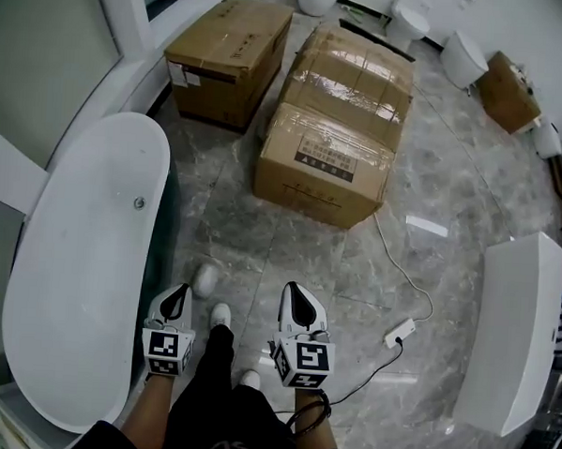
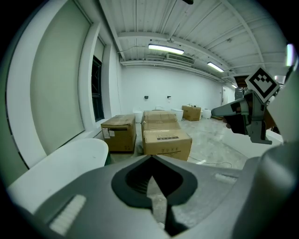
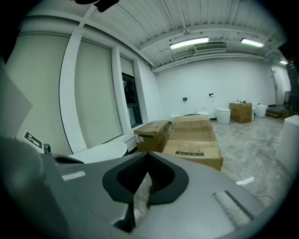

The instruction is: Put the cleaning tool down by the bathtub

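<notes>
The front cardboard box [image 1: 326, 170] carries a pale label [image 1: 328, 160] with lines of print and a row of black symbols, too small to read. The box [image 1: 229, 57] behind it on the left has a white sticker [image 1: 181, 76] on its near end, also unreadable. Each gripper bears a cube with black-and-white square markers [image 1: 304, 359].

A small pale lump [image 1: 205, 279] lies on the grey marbled floor [image 1: 452, 190], just beside the long outer side of the white bathtub [image 1: 82, 255], towards its near end. It is blurred. It may be the cleaning tool, but its shape and make cannot be told.

The left gripper [image 1: 177, 292] is held above the floor close to the tub's near rim. In its own view, the left gripper's [image 2: 152, 158] jaws meet at the tips with nothing between them; only floor shows through the gap. The right gripper [image 1: 293, 293] is level with it, away from the tub. In its own view, the right gripper's [image 3: 148, 155] jaws are likewise closed tip to tip and empty. A white cable with a plug block [image 1: 399, 333] trails across the floor on the right.
</notes>
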Tool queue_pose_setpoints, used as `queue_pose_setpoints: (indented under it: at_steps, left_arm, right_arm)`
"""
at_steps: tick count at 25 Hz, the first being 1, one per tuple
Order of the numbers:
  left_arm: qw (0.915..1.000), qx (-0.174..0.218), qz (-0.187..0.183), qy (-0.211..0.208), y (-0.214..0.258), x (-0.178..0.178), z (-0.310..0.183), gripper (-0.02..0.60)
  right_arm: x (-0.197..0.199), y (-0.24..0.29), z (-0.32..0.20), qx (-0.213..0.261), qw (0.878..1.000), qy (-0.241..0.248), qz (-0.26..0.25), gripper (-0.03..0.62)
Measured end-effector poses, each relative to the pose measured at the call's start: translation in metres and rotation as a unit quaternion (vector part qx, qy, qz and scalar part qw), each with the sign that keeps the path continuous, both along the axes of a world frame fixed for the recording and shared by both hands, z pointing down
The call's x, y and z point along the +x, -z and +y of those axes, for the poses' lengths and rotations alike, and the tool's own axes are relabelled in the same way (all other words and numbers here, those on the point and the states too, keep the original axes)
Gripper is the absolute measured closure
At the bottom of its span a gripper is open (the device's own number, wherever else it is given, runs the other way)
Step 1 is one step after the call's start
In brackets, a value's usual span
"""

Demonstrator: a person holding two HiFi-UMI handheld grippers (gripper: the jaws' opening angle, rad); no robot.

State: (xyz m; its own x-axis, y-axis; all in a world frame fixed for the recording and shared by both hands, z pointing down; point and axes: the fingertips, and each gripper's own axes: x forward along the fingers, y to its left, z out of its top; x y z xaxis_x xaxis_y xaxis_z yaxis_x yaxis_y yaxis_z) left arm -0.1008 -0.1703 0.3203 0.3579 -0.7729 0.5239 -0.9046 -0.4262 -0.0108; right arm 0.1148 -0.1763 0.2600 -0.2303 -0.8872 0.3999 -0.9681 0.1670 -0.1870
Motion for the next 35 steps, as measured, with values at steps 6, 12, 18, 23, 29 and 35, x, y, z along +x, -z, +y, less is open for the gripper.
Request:
queue_pose_setpoints:
  at_steps: [6, 12, 18, 23, 29, 35]
  left_arm:
    - [0.999, 0.04, 0.015, -0.013, 0.051, 0.004, 0.004, 0.581]
    - [0.9959, 0.083, 0.005, -0.037, 0.093, 0.013, 0.018, 0.581]
    - [0.9935, 0.106, 0.007, -0.04, 0.127, 0.013, 0.038, 0.581]
    - [0.9907, 0.131, 0.015, -0.034, 0.159, 0.007, 0.057, 0.581]
    - [0.9845, 0.17, 0.022, -0.037, 0.191, 0.007, 0.079, 0.581]
    - [0.9802, 0.192, 0.025, -0.041, 0.214, 0.011, 0.097, 0.581]
  right_arm:
    - [0.002, 0.031, 0.021, 0.017, 1.0, 0.002, 0.005, 0.58]
    - [0.001, 0.059, 0.047, 0.039, 0.999, 0.006, 0.002, 0.582]
    - [0.005, 0.084, 0.074, 0.056, 0.998, 0.011, 0.007, 0.582]
    - [0.002, 0.111, 0.09, 0.081, 0.997, 0.017, 0.009, 0.582]
    - [-0.006, 0.13, 0.114, 0.107, 0.994, 0.027, 0.013, 0.582]
    - [-0.003, 0.147, 0.133, 0.125, 0.992, 0.029, 0.015, 0.582]
